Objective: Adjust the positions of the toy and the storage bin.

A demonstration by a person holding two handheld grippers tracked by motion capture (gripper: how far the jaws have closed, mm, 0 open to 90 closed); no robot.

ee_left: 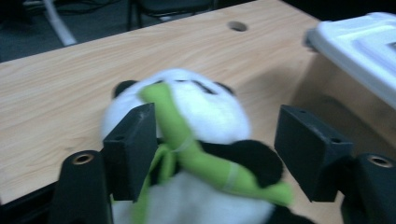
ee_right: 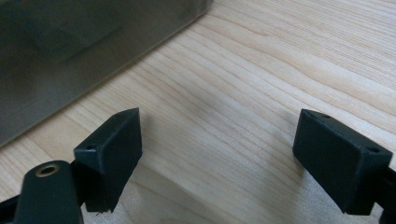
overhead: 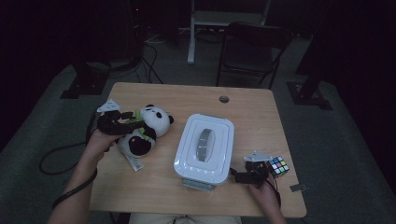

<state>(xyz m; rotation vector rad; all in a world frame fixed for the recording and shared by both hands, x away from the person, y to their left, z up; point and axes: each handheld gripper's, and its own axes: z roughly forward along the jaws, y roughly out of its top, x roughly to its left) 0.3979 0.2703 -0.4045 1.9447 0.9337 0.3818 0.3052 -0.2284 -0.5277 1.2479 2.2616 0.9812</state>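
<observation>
A black-and-white panda plush (overhead: 148, 127) holding a green stick lies on the left part of the wooden table (overhead: 159, 95). My left gripper (overhead: 127, 119) reaches it from the left. In the left gripper view the panda (ee_left: 205, 105) and its green stick (ee_left: 196, 158) sit between the jaws of my left gripper (ee_left: 217, 140), which stand apart; the right jaw is clear of the plush. My right gripper (overhead: 237, 175) rests low at the front right, beside a white lidded box (overhead: 205, 147). Its jaws stand wide over bare wood (ee_right: 219, 140), nothing between them.
A colour cube (overhead: 278, 166) sits just right of the right gripper. The white box (ee_left: 359, 46) has a grey handle (overhead: 204, 144) on its lid; its wall (ee_right: 70, 46) is close to the right jaws. A cable hole (overhead: 224, 99) lies near the far edge. A chair (overhead: 252, 46) stands beyond the table.
</observation>
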